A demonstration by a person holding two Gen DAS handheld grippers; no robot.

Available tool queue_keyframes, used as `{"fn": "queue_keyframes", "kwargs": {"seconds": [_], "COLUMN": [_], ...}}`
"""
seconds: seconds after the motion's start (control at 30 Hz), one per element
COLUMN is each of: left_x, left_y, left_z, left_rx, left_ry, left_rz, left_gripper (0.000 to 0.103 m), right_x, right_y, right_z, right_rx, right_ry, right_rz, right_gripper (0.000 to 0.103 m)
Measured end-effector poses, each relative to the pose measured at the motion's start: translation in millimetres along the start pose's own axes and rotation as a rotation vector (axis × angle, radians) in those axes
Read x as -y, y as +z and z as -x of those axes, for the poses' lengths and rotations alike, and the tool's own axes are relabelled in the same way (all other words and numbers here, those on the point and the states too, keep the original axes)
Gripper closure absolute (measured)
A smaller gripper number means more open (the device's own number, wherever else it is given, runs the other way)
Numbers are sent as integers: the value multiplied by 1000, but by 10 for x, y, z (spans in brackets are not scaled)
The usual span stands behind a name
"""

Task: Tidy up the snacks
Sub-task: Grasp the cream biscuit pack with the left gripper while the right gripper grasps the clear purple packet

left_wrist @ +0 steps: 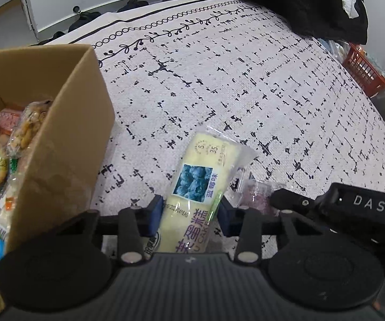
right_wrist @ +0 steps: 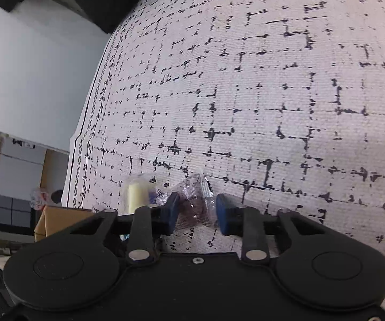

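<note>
A white cloth [left_wrist: 246, 85] with a black dashed grid pattern covers the work surface. The cardboard box [left_wrist: 66, 139] serves as landmark. Just right of the box, the left gripper [left_wrist: 189, 215] has its blue pads closed against both sides of a yellow cake packet [left_wrist: 192, 187] bearing a blueberry picture; the packet lies lengthwise on the cloth. Right of that packet, further from the box, the right gripper [right_wrist: 195, 211] straddles a clear-wrapped dark snack [right_wrist: 193, 200], jaws narrowed; full pad contact cannot be confirmed. Inside the box lie several wrapped snacks [left_wrist: 26, 131]. Far beyond the box, an orange basket [left_wrist: 363, 67] stands off the cloth.
</note>
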State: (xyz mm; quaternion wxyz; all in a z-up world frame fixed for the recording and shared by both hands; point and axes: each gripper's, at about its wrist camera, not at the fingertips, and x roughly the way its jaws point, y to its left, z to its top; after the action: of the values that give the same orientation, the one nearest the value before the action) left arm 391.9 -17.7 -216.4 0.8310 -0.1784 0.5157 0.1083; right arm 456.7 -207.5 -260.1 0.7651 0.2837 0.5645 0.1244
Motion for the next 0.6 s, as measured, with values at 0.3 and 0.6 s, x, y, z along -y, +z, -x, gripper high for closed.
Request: {"fn": "queue_keyframes", "kwargs": {"seconds": [0.3,0.6], "left_x": [-18,-60], "left_y": [-8,-95], "left_z": [361,600], "left_rx": [55,94], "left_ry": [5,13], "left_rz": [19,50], "left_gripper": [64,64], "right_x": [24,26], "right_y": [-16,-84], "right_z": [190,220], "right_rx": [32,-3], "right_ry": [17,86], "right_rz": [-14,-21], "right_gripper": [103,43]}}
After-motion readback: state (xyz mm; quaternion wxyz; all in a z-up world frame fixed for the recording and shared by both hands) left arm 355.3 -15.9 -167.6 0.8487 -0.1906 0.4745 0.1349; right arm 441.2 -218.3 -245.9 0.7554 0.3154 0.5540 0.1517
